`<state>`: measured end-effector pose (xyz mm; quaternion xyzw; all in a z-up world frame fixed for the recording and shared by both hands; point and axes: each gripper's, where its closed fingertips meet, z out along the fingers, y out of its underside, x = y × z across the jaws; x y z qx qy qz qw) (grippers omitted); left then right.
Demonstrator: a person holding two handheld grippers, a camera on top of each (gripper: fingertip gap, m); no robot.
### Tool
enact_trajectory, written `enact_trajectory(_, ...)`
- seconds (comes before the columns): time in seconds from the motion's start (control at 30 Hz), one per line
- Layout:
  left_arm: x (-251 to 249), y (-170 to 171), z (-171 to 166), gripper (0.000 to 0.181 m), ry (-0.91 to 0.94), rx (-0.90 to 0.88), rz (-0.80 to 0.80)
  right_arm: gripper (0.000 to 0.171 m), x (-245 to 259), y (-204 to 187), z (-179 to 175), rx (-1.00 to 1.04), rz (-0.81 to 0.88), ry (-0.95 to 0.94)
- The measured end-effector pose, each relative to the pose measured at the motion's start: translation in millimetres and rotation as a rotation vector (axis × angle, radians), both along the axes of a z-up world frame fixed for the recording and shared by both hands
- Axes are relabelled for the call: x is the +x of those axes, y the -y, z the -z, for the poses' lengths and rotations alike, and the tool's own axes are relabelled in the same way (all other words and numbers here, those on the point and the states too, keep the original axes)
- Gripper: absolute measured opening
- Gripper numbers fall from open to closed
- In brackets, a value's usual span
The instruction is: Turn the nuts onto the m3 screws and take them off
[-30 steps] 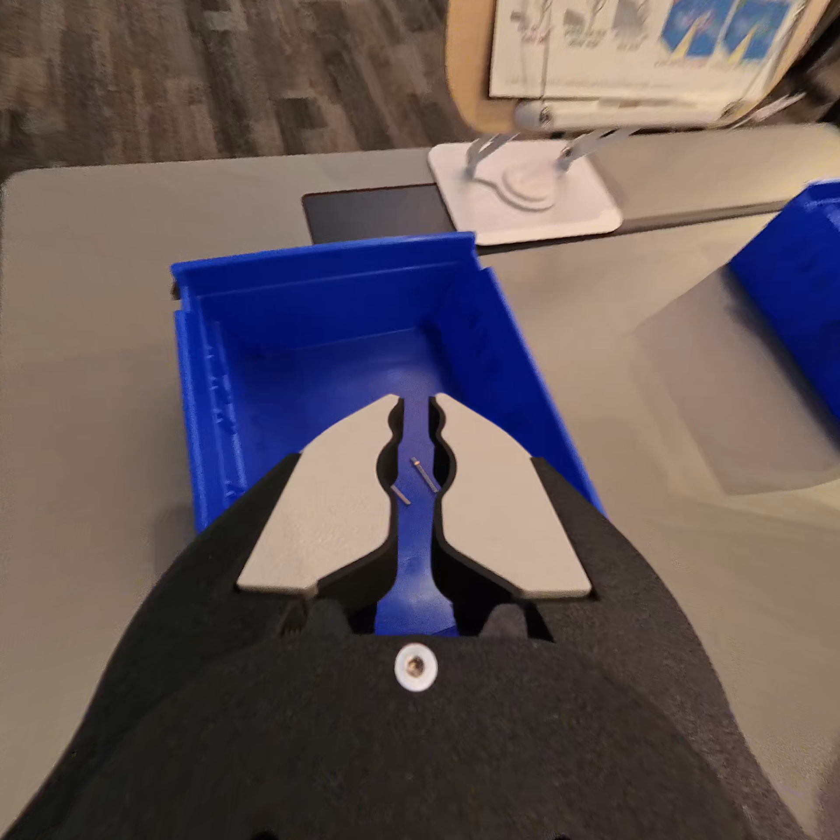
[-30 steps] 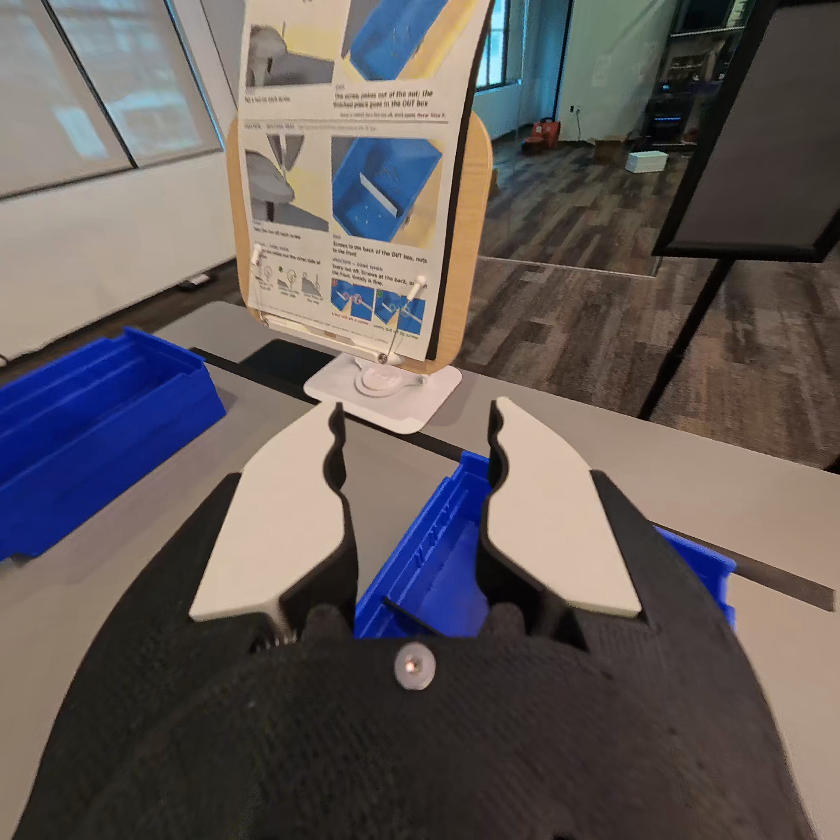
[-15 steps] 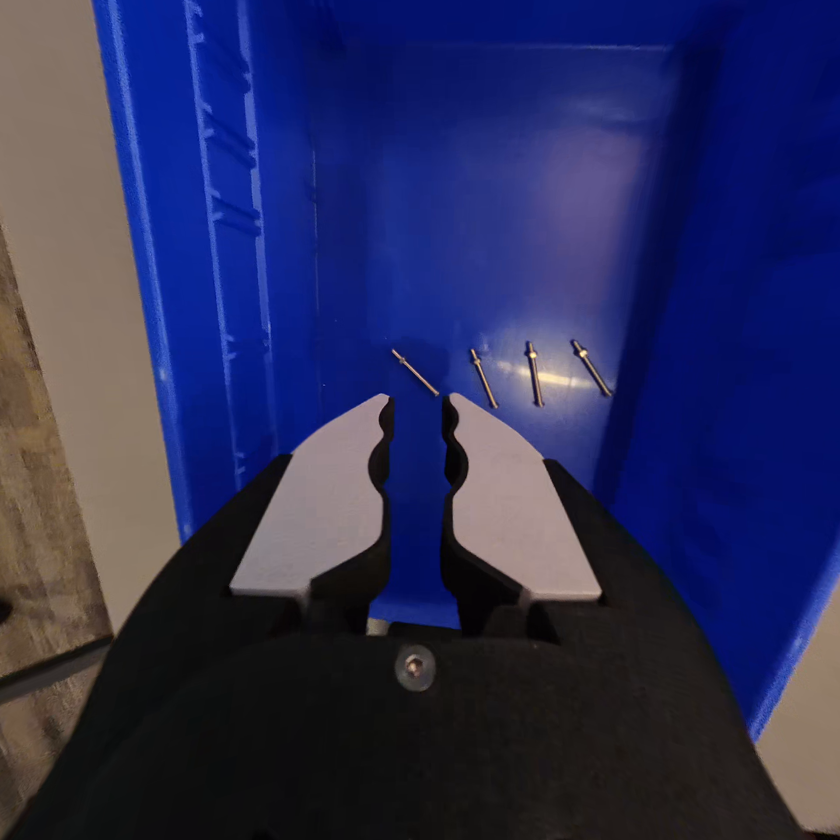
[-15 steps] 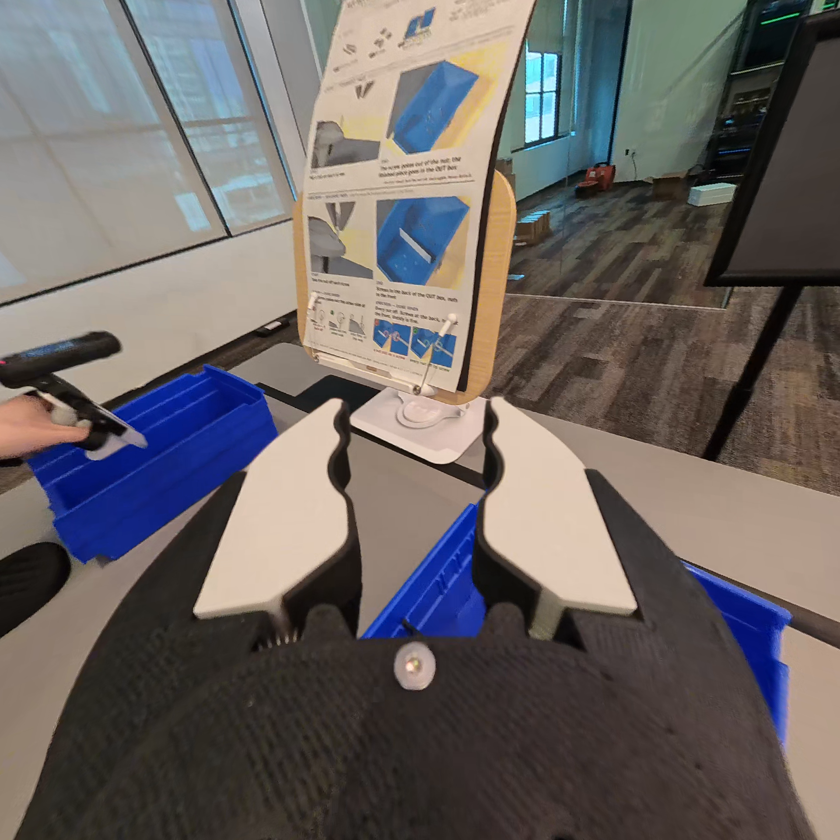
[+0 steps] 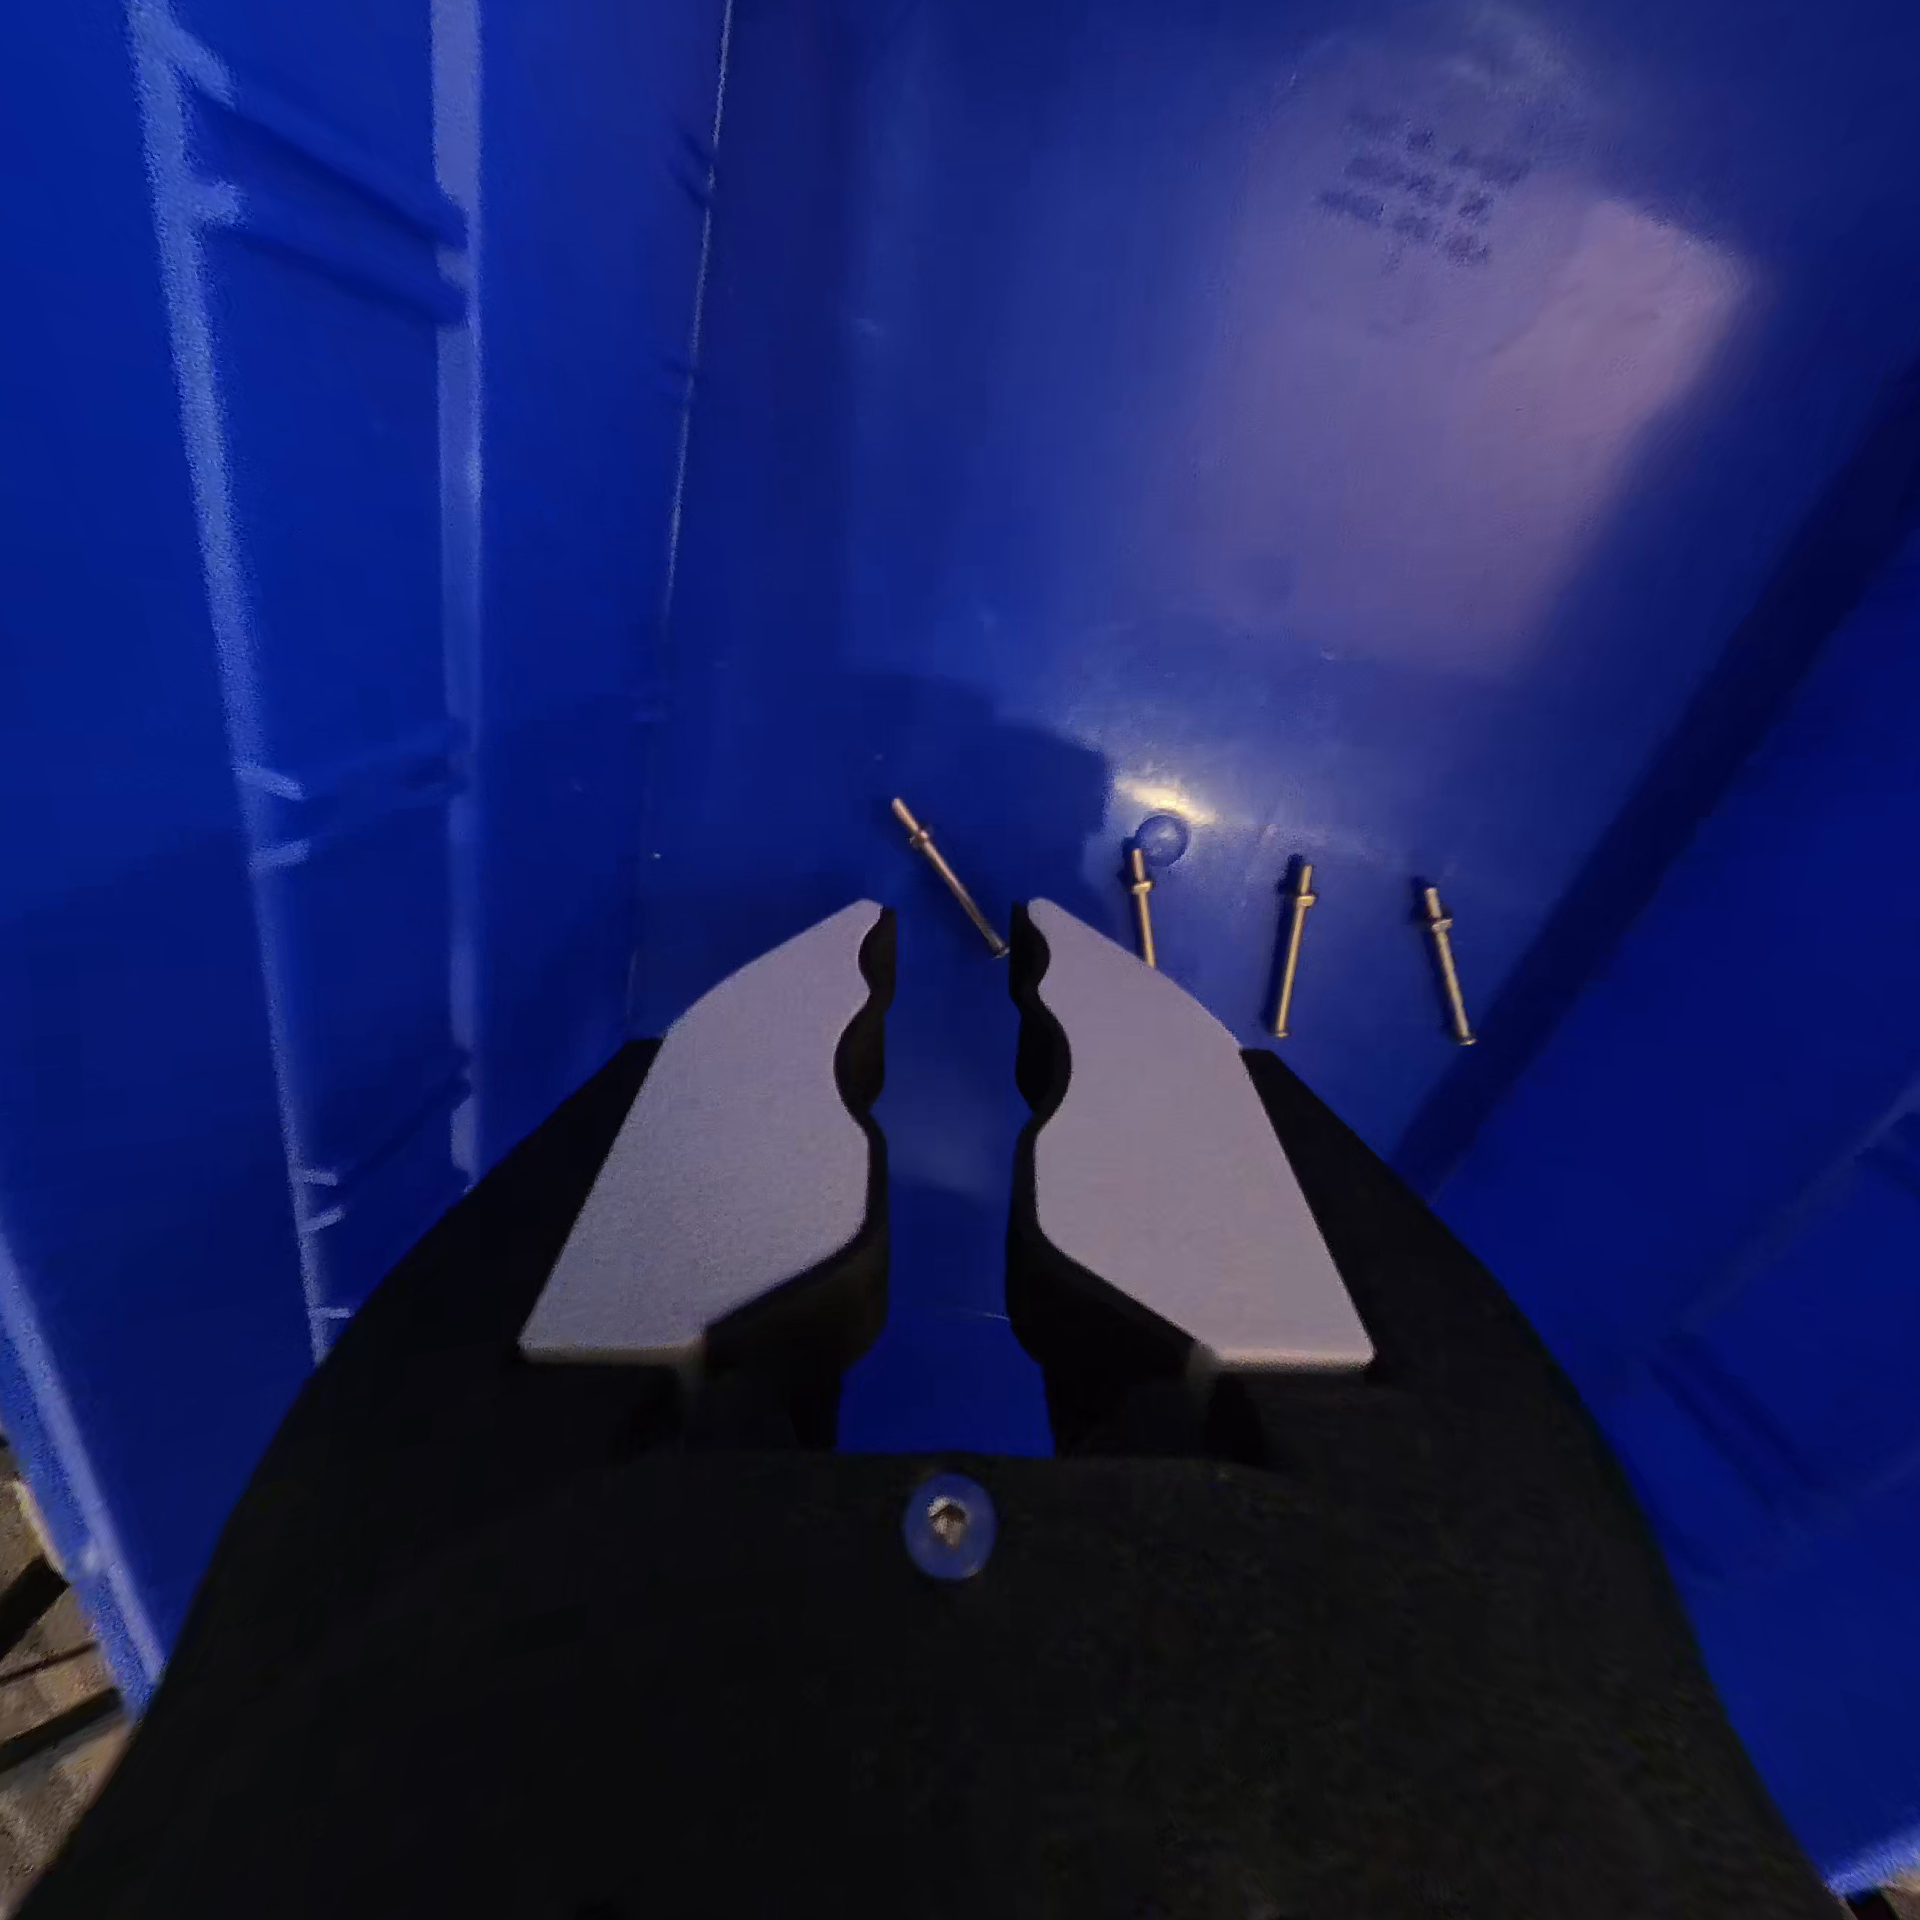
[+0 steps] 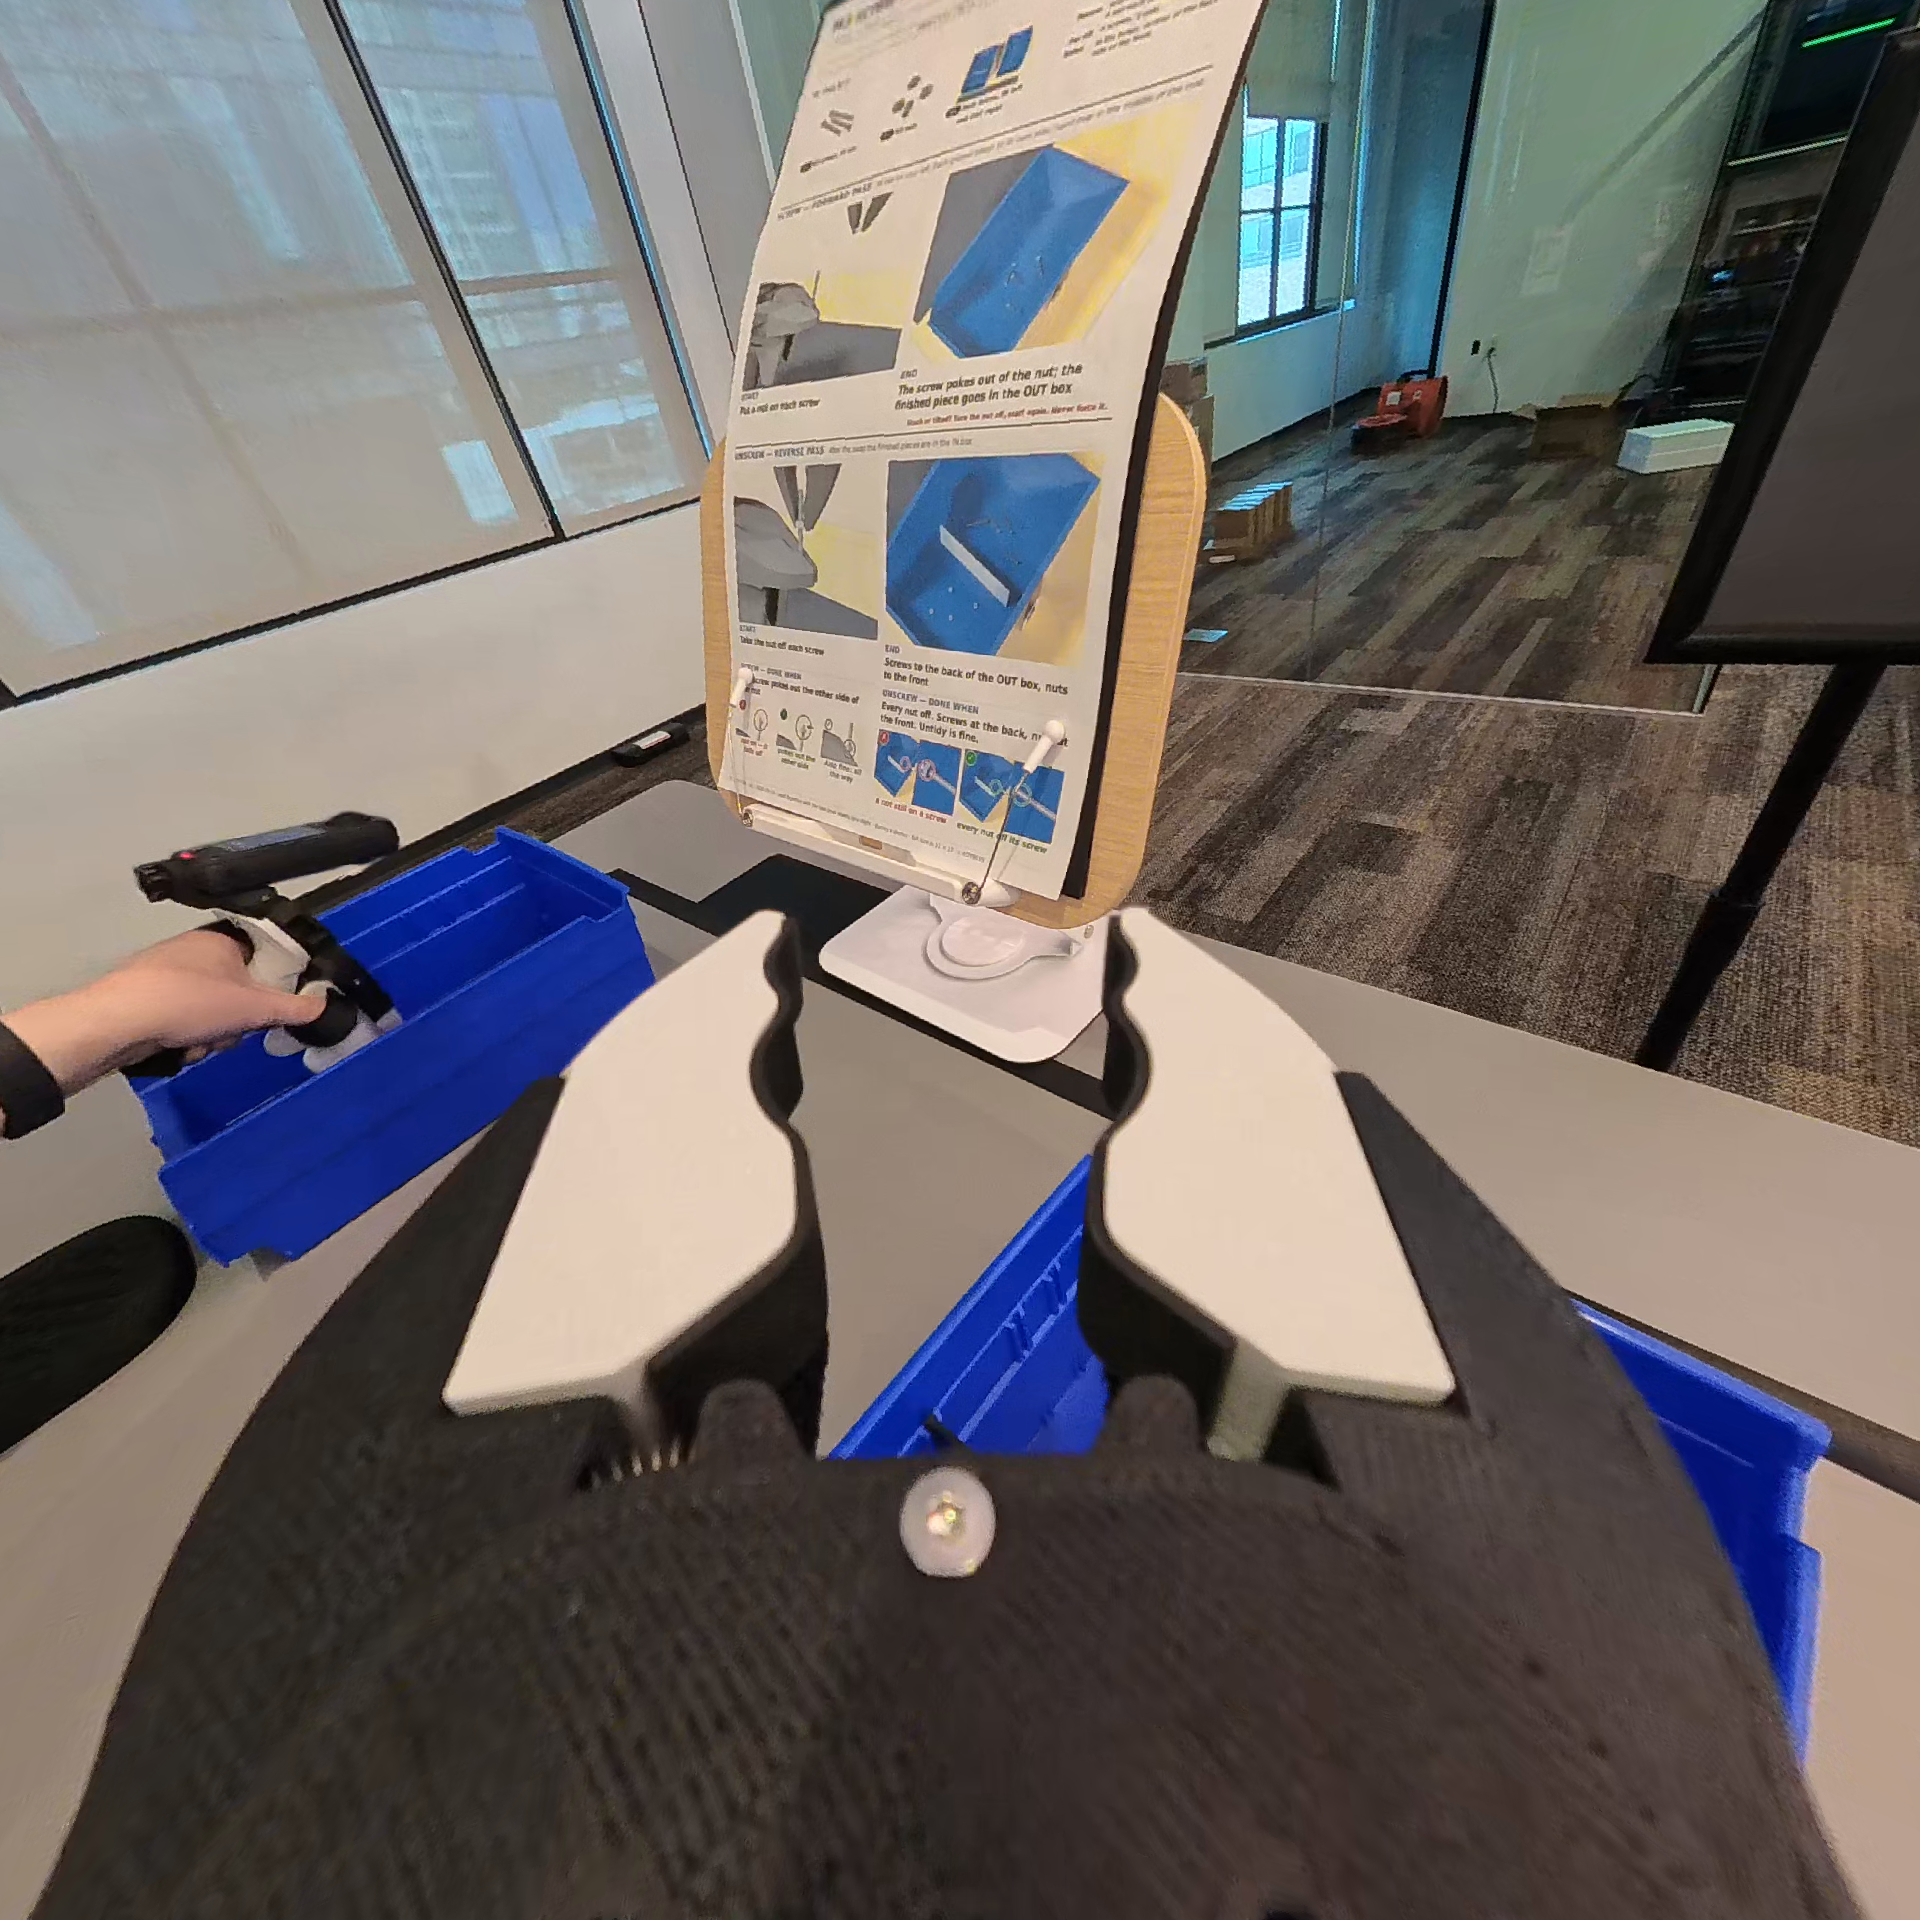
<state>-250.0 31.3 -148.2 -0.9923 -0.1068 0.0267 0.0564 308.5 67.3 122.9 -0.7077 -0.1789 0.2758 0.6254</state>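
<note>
In the left wrist view, several thin metal screws, each with a small nut near one end, lie in a row on the floor of a blue bin (image 5: 436, 623). My left gripper (image 5: 951, 920) is open inside the bin, its tips just short of the leftmost screw (image 5: 948, 875). Other screws (image 5: 1288, 943) lie to its right. In the right wrist view, my right gripper (image 6: 951, 951) is open and empty, held above the grey table (image 6: 1558, 1174) over a second blue bin (image 6: 1018, 1351). The left gripper (image 6: 301, 997) shows far left, held by a hand in the first bin (image 6: 436, 1049).
An instruction sheet on a wooden stand (image 6: 966, 468) with a white base (image 6: 977, 987) stands at the table's back. A dark screen on a pole (image 6: 1818, 416) is at the right. Windows and wood floor lie beyond. The grippers' ends are close to 60 cm from one another.
My left gripper has dropped from above the bin down into it, closing in on the row of screws. My right gripper has tilted up slightly and stays open.
</note>
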Motion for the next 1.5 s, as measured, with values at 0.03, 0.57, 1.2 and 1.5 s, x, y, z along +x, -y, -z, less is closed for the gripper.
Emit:
enact_trajectory(0.03,-0.8,2.5,2.1,0.022,-0.001,-0.019,-0.003,0.056,-0.1,-0.2,0.3,-0.001,-0.001,0.002)
enact_trajectory(0.57,-5.9,2.7,3.4,0.003,-0.067,-0.035,0.090,0.054,-10.3,-3.2,9.9,-0.032,-0.031,0.033)
enact_trajectory(1.2,254.1,12.7,-236.8,0.002,0.386,1.145,0.866,0.051,-140.9,52.2,-21.2,0.131,-0.558,-0.176)
enact_trajectory(1.5,299.9,34.7,-248.2,0.002,0.523,1.219,1.098,0.062,-191.9,71.5,-13.7,0.313,-0.571,-0.065)
